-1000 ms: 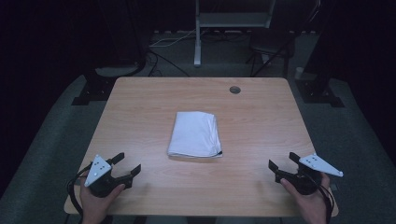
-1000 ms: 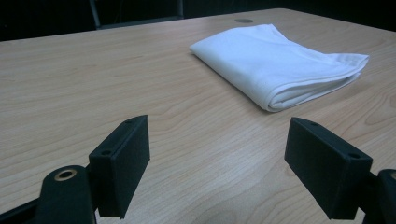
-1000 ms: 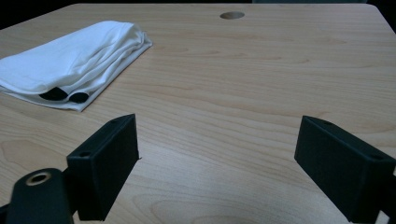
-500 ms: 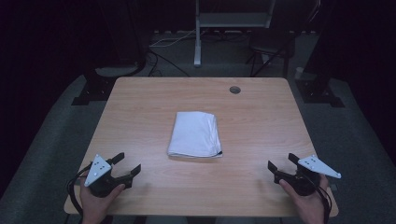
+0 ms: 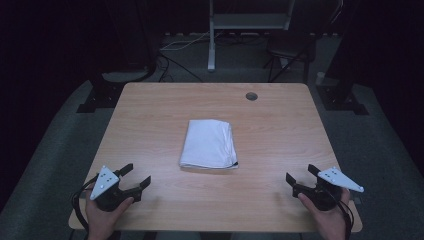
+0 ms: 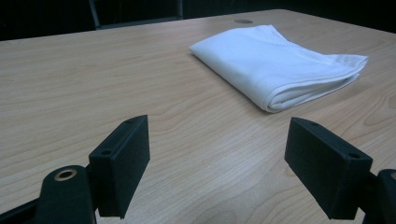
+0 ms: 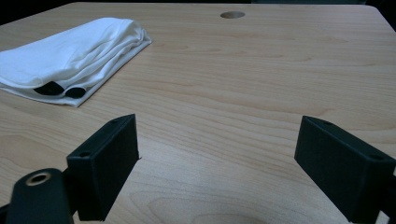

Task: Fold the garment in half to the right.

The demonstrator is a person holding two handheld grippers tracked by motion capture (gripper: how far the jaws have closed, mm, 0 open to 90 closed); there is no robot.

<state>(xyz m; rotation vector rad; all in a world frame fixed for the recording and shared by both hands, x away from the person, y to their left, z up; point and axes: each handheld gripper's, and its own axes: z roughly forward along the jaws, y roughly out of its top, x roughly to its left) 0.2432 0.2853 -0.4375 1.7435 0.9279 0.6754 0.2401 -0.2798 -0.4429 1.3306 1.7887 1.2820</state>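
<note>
While both tools [image 5: 138, 175] [image 5: 301, 176] gape wide and empty, the folded white cloth [image 5: 208, 143] lies between them, well apart.

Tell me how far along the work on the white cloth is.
Done: nothing that shows; the cloth lies folded mid-table, untouched. In hand: nothing; the left hand-held gripper and right hand-held gripper sit open at the table's near corners, apart from it. Left: reaching for and handling the cloth.

White folded cloth [image 5: 208, 144], light wood-grain table [image 5: 280, 125], black tongs [image 5: 136, 177].
</note>
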